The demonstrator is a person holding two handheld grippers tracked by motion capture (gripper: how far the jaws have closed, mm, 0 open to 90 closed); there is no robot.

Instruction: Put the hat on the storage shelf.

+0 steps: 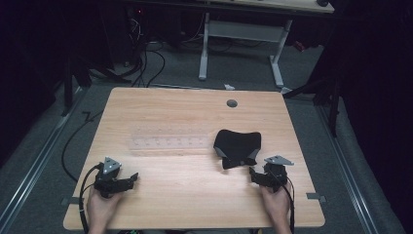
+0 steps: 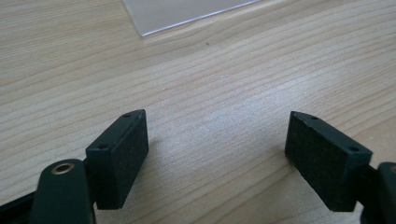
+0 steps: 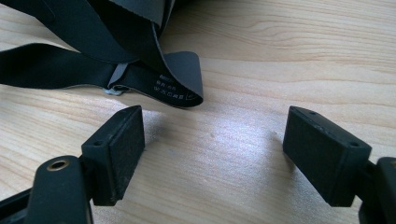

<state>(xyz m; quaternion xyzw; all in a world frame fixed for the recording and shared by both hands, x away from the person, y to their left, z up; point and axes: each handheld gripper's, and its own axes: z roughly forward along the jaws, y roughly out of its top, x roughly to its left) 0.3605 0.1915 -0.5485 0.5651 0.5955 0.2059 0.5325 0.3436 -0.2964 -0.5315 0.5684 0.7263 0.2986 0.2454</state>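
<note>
Left gripper (image 2: pixel 217 154): two black jaws spread wide apart, nothing between them, low over bare pale wooden table (image 2: pixel 224 84). Clear plastic sheet (image 2: pixel 180 13): flat on the table at the view's top edge, well apart from the jaws.

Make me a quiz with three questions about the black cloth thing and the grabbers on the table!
1. Where does the black folded fabric garment lie?
A) near the right gripper
B) near the left gripper
C) on the floor
2. How many clear plastic strips lie on the light wooden table?
A) three
B) one
C) none
3. How do both grippers' jaws stand?
A) shut on the garment
B) shut, nothing held
C) open, nothing held

A: garment lies just beyond the right gripper.
B: one strip, mid-table.
C: bare wood shows between both jaws.
</note>
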